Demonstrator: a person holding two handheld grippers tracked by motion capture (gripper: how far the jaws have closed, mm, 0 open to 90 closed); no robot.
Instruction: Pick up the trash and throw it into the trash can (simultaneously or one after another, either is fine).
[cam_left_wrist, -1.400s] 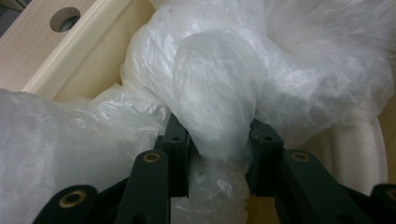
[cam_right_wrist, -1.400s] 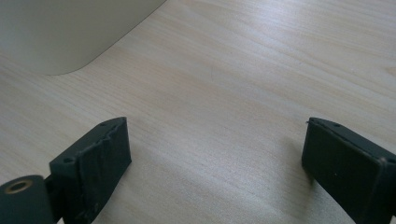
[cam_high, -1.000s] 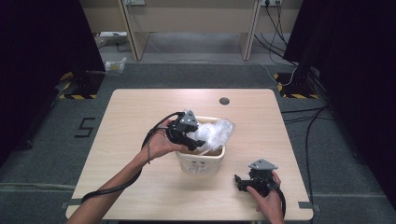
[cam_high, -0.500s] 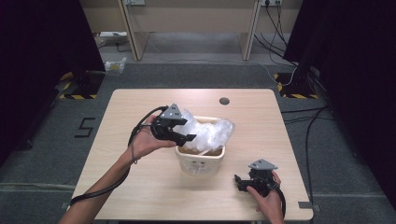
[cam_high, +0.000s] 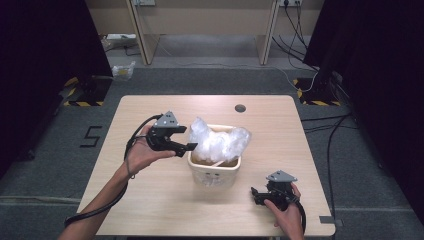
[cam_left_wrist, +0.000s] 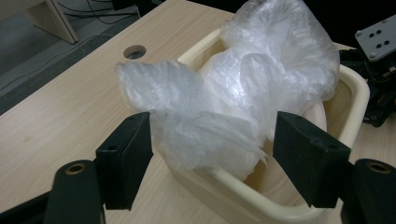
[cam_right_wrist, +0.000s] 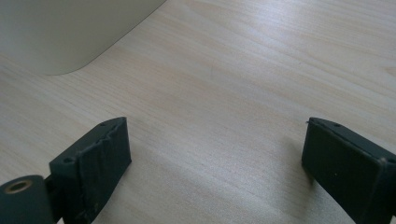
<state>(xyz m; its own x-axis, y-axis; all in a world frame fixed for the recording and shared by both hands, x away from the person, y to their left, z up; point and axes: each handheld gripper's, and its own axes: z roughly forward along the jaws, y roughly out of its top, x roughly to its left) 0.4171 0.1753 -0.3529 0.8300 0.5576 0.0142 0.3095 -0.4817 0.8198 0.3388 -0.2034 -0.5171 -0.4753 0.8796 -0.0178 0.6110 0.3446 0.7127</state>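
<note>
Left tool (cam_high: 187, 146) drawn back from cream bin (cam_high: 214, 172), jaws just opened wide, clear plastic bag (cam_high: 220, 142) apparently released; right tool (cam_high: 256, 196) open, empty.

Plastic bag (cam_high: 220, 142) in bin (cam_high: 215, 172) mid-table (cam_high: 150, 210); left claw (cam_high: 192, 138) beside it.

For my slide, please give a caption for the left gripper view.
Open left gripper facing crumpled clear plastic bag that spills over the cream bin.
</note>
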